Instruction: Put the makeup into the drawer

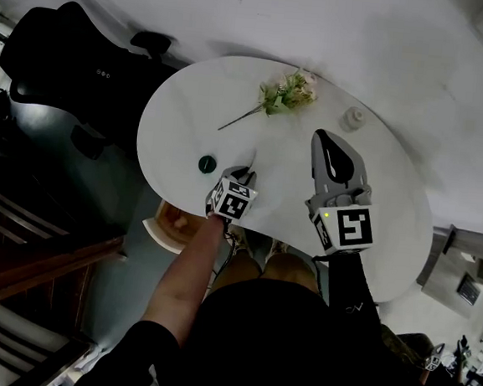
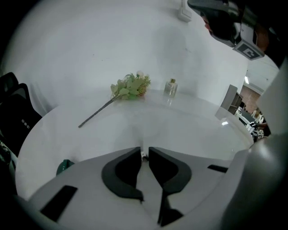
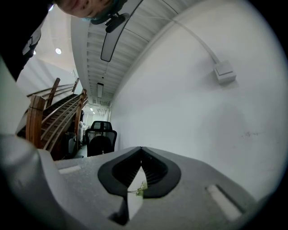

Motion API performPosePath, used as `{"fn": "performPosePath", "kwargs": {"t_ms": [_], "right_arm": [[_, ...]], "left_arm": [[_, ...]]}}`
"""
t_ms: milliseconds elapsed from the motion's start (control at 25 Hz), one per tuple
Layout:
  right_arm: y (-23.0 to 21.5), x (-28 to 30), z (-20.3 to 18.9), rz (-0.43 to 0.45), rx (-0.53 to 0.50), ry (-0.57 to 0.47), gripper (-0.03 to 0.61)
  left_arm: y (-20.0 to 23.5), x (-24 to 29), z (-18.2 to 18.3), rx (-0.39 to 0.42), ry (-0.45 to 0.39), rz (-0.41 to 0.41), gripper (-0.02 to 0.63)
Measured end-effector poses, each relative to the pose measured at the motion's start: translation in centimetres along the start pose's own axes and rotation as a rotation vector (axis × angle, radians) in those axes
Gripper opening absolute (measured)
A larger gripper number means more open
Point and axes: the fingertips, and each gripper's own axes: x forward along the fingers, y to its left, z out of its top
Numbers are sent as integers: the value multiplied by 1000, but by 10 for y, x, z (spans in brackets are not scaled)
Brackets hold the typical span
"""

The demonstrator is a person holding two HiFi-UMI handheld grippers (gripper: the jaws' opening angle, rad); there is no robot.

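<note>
A round white counter (image 1: 391, 209) stands against a white wall, with a flower sprig (image 1: 285, 93), a small bottle (image 1: 352, 118) and a dark green compact (image 1: 207, 164) left on it. At the near rim the left tool (image 1: 245, 174) is lowered, and its jaws appear narrowly pinched on a slim makeup stick (image 2: 143, 156). The right tool (image 1: 327, 139) is held level, pressed together and empty. Pick-up is judged to be in hand. Next, a clean lift is called for, then a carry to the drawer, which is not shown.

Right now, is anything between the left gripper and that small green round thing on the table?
Nothing visible: the green round thing lies just left of the left gripper, bare table between them. Flowers and bottle sit far beyond. That gripper's jaws pinch a tiny item.
</note>
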Motion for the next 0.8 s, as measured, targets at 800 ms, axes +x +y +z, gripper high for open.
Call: {"fn": "performPosePath", "kwargs": {"t_ms": [800], "right_arm": [[10, 15, 19, 19, 8, -64, 5]], "left_arm": [[25, -176, 181, 127, -583, 196, 43]]}}
